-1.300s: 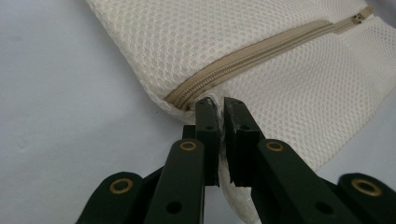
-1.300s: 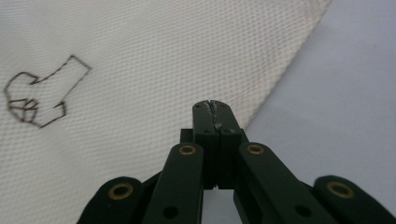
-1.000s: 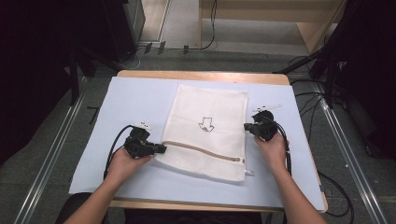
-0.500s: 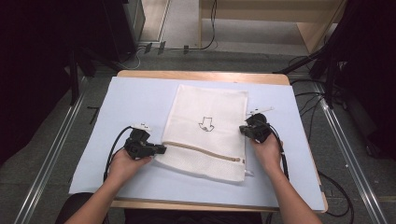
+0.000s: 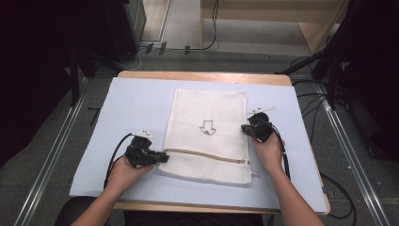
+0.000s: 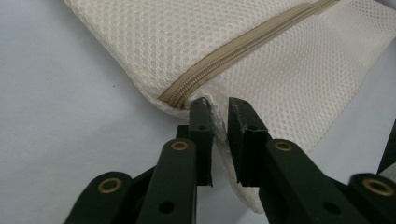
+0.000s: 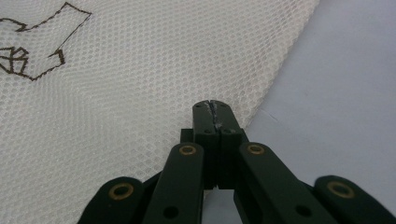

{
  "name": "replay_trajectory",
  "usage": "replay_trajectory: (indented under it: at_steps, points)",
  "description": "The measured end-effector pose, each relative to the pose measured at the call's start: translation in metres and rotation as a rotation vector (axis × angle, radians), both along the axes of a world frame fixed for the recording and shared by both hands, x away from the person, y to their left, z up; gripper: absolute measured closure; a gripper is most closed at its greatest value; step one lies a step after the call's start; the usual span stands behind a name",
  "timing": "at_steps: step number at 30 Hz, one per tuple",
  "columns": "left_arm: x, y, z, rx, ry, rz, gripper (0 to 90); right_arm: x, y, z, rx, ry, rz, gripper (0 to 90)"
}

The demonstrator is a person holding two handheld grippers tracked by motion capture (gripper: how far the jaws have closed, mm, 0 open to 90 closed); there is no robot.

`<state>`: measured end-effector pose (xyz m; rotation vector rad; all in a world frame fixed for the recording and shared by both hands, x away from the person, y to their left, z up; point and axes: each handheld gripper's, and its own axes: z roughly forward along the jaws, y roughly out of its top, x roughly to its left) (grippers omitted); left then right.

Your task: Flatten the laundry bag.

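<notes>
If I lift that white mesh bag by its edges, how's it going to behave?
The mesh bag lies flat and thin on the table, so it is probably light and floppy and would sag between grips. Its open weave should give the left gripper decent purchase. The zipper seam likely stays a little stiffer.

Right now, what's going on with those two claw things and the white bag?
Left gripper jaws straddle mesh bag edge beside the zipper, a gap remaining. Right gripper shut at bag's right edge. Nothing in the way.
</notes>
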<state>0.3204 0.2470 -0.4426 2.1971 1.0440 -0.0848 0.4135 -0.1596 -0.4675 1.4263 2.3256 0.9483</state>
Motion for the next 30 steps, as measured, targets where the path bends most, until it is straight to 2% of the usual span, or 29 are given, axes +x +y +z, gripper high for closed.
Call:
replay_trajectory:
  at_steps: [3, 4, 6, 7, 9, 12, 14, 16, 18, 20, 24, 30]
  points:
    - [-0.002, 0.005, 0.008, -0.002, -0.024, 0.005, 68.1, -0.003, -0.004, 0.006, -0.014, -0.007, -0.022, 90.0]
    - [-0.002, 0.007, 0.011, -0.011, -0.035, 0.003, 68.1, -0.003, -0.004, 0.006, -0.014, -0.007, -0.022, 90.0]
    - [-0.004, 0.014, 0.020, -0.038, -0.068, 0.017, 63.8, -0.004, -0.008, 0.010, 0.006, -0.006, -0.041, 87.2]
    - [-0.004, 0.016, 0.022, -0.047, -0.074, 0.026, 61.4, -0.006, -0.009, 0.011, 0.018, -0.003, -0.059, 84.1]
    - [-0.002, 0.022, 0.026, -0.067, -0.085, 0.048, 60.0, -0.007, -0.011, 0.012, 0.036, 0.004, -0.058, 83.6]
    - [0.002, 0.025, 0.024, -0.058, -0.081, 0.073, 58.0, -0.006, -0.008, 0.007, 0.036, 0.029, -0.063, 72.6]
    - [0.004, 0.026, 0.023, -0.045, -0.081, 0.077, 56.9, -0.005, -0.007, 0.004, 0.027, 0.042, -0.071, 71.9]
    - [0.006, 0.026, 0.023, -0.039, -0.085, 0.084, 56.3, -0.004, -0.007, 0.001, 0.035, 0.050, -0.077, 76.7]
    - [0.009, 0.027, 0.022, -0.033, -0.085, 0.093, 56.0, -0.003, -0.006, 0.001, 0.014, 0.041, -0.075, 83.2]
    - [0.011, 0.028, 0.021, -0.032, -0.083, 0.099, 56.0, -0.002, -0.004, 0.001, 0.021, 0.028, -0.071, 88.8]
    - [0.012, 0.030, 0.022, -0.036, -0.091, 0.114, 56.2, 0.000, 0.003, 0.000, 0.012, 0.003, -0.085, 89.5]
    - [0.016, 0.031, 0.022, -0.019, -0.080, 0.139, 56.9, 0.006, 0.014, 0.000, 0.029, 0.000, -0.081, 88.3]
